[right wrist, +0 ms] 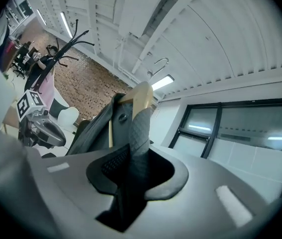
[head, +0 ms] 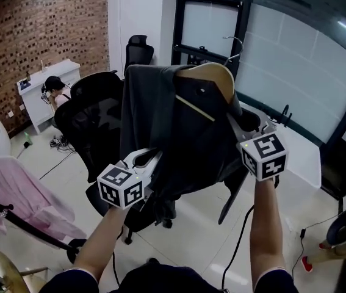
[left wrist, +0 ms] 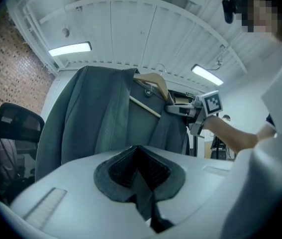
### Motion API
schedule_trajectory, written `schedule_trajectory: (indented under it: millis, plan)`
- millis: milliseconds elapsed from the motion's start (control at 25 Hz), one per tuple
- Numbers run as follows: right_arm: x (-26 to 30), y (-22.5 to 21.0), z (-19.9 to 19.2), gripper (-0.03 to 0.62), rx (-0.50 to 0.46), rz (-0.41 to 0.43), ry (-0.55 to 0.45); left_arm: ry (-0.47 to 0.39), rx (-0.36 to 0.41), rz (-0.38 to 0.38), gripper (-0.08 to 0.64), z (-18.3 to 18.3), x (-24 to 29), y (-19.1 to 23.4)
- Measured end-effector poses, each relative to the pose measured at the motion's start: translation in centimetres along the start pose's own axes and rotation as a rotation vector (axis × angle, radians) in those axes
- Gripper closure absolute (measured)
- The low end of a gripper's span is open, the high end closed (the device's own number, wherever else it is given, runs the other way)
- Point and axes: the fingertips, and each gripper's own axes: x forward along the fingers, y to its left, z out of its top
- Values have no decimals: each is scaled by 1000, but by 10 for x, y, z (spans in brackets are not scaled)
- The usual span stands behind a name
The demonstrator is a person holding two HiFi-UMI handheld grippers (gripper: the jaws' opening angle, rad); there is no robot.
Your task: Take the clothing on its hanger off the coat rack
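A dark grey jacket (head: 160, 121) hangs on a wooden hanger (head: 214, 75) with a metal hook (head: 237, 46), held up in the air in front of me. My left gripper (head: 151, 160) is shut on the jacket's lower edge, and dark cloth (left wrist: 141, 180) shows pinched between its jaws. My right gripper (head: 237, 130) is shut on the hanger's right arm, which the jacket's shoulder (right wrist: 137, 128) covers. In the right gripper view the hanger's bare wood (right wrist: 141, 96) and its hook (right wrist: 160, 63) rise above the jaws. The black coat rack (right wrist: 76, 38) stands far off to the left.
Black office chairs (head: 93, 118) stand behind the jacket. A pink garment (head: 20, 194) hangs on a black rack at lower left. A white desk (head: 41, 90) with a seated person stands by the brick wall. A white table (head: 304, 154) and glass partitions are at right.
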Motion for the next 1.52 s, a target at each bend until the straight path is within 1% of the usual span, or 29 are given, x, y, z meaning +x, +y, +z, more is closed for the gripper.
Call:
schedule_trajectory:
  millis: [160, 360, 520, 640, 840, 960, 1120, 1240, 1400, 1520]
  plan:
    - [71, 15, 3, 511, -5, 57, -2, -6, -17, 66, 555, -1, -1, 53]
    - [154, 34, 1, 511, 11, 130, -14, 7, -18, 158, 555, -4, -1, 104]
    - [205, 69, -4, 511, 30, 226, -30, 2, -31, 253, 555, -10, -18, 141]
    - [231, 84, -11, 511, 41, 283, -33, 3, -39, 308, 555, -12, -21, 159]
    - [282, 119, -13, 511, 54, 439, -83, -15, -40, 451, 555, -13, -30, 189]
    - [308, 138, -26, 511, 59, 537, -107, -15, -38, 531, 555, -21, -26, 204]
    - [335, 175, -37, 512, 49, 700, -132, -24, -42, 653, 555, -25, -28, 220]
    - [345, 204, -48, 515, 31, 787, -137, -12, -61, 730, 555, -36, -33, 226]
    - [352, 240, -73, 520, 33, 914, -130, 21, -87, 835, 555, -62, -45, 224]
    - [353, 264, -103, 531, 52, 988, -98, 57, -97, 883, 555, -91, -46, 214]
